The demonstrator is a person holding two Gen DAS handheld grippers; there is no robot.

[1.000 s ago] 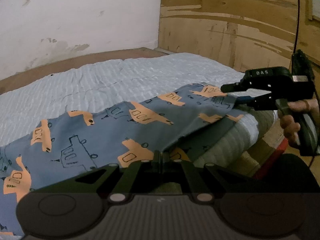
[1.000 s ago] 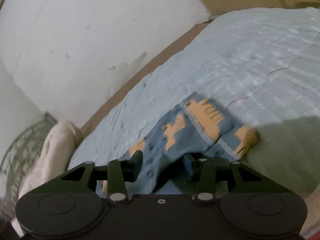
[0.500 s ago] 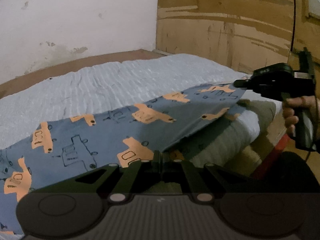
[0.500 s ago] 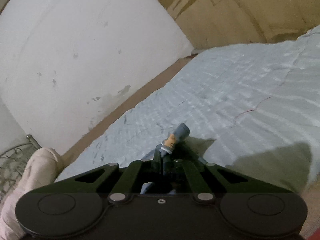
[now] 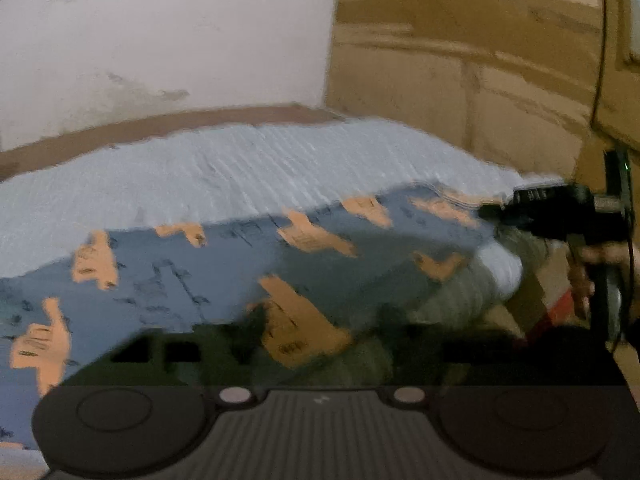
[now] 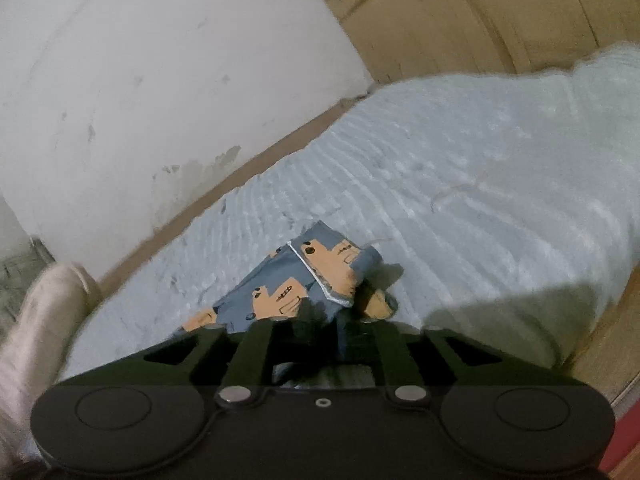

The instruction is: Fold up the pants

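Blue pants (image 5: 208, 264) with orange prints lie stretched along the near side of the pale blue bed cover (image 5: 240, 168). My left gripper (image 5: 316, 328) is at their near edge; its jaws are opening wide, and an orange-printed fold lies loose between them. The view is blurred. In the right wrist view the hem end of the pants (image 6: 304, 280) is bunched on the cover. My right gripper (image 6: 332, 320) is opening, and the hem sits between its fingers without being pinched. The right gripper (image 5: 496, 216) also shows at the far right end of the pants, held by a hand (image 5: 580, 276).
A white wall (image 5: 160, 40) and a plywood panel (image 5: 460, 60) stand behind the bed. A brown bed frame strip (image 5: 160, 128) runs along the wall. A cream cloth bundle (image 6: 44, 320) lies at the bed's left end. The bed's corner drops off at the right (image 5: 500, 264).
Both grippers were shut on the pants half a second ago and now stand apart. The pants' far end went from lifted and pulled taut to lying bunched on the cover.
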